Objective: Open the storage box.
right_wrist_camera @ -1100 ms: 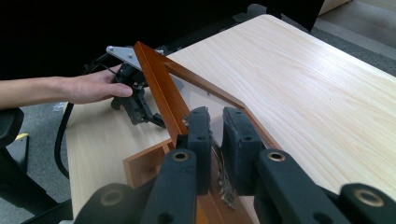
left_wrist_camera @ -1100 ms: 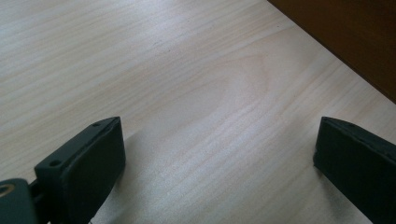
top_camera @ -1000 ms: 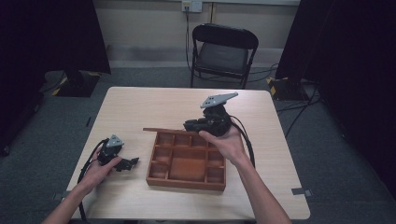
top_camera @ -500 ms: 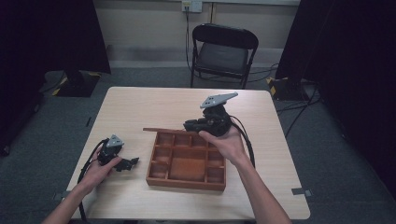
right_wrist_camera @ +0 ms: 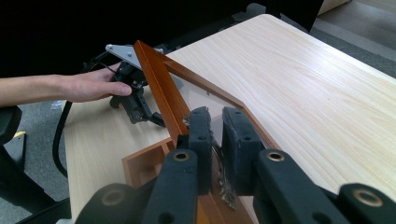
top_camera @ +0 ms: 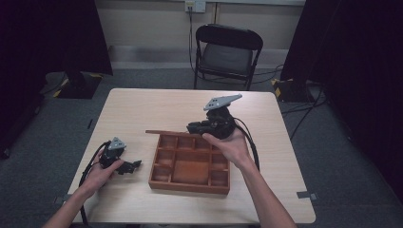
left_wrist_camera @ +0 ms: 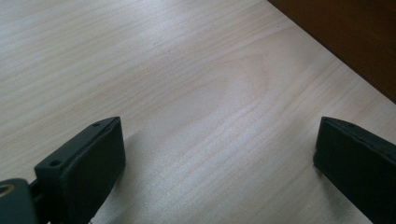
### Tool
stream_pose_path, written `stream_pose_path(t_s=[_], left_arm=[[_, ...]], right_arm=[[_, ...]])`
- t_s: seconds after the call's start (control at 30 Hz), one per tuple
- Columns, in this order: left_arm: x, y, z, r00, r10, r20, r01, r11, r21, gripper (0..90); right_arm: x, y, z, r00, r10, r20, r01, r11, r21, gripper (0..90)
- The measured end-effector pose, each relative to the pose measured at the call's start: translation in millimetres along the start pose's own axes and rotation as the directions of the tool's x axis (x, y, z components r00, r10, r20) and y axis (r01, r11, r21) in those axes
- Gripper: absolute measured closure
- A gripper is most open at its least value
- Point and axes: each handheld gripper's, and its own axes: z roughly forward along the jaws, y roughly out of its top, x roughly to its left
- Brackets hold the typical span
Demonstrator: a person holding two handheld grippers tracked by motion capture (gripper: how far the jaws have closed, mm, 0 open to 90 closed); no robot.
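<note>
A wooden organiser tray (top_camera: 190,164) with several open compartments lies near the middle of the surface (top_camera: 142,109), a little toward my near edge. Its lid (right_wrist_camera: 161,93) is a thin reddish-brown frame with what looks like a clear pane, hinged or resting along the tray's far side and tilted up off it.

My right claw (right_wrist_camera: 215,128) is closed on the lid's far edge, the two black pads pressing either side of the thin frame, with a small metal fitting just below them. From above, my right claw (top_camera: 209,127) sits at the tray's far right corner.

My left claw (top_camera: 124,165) rests on the surface just beside the tray's left side, toward the near left corner, apart from it. Its jaws stand wide open with nothing but bare woodgrain between them, and the tray's dark wall (left_wrist_camera: 345,37) shows in a corner of that view.

To do this step well, I judge I should keep the grip square on the frame and swing the lid in an arc about its far edge, not pull it flat across, so the tray does not slide. My left claw could brace the tray's left wall if it shifts.

The surface is pale wood, otherwise bare. Beyond its far edge stands a black folding chair (top_camera: 228,52) on grey carpet, with dark curtains at both sides and cables (top_camera: 304,104) trailing on the floor to the right.
</note>
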Motion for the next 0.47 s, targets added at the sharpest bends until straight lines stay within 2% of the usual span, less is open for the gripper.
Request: stream_pose_path(t_s=[0.47], left_arm=[[0.0,0.0,0.0,1.0000,0.000,0.000,0.000,1.0000,0.000,1.6]], right_arm=[[0.3,-0.4,0.0,1.0000,0.001,0.001,-0.001,1.000,-0.002,82.4]])
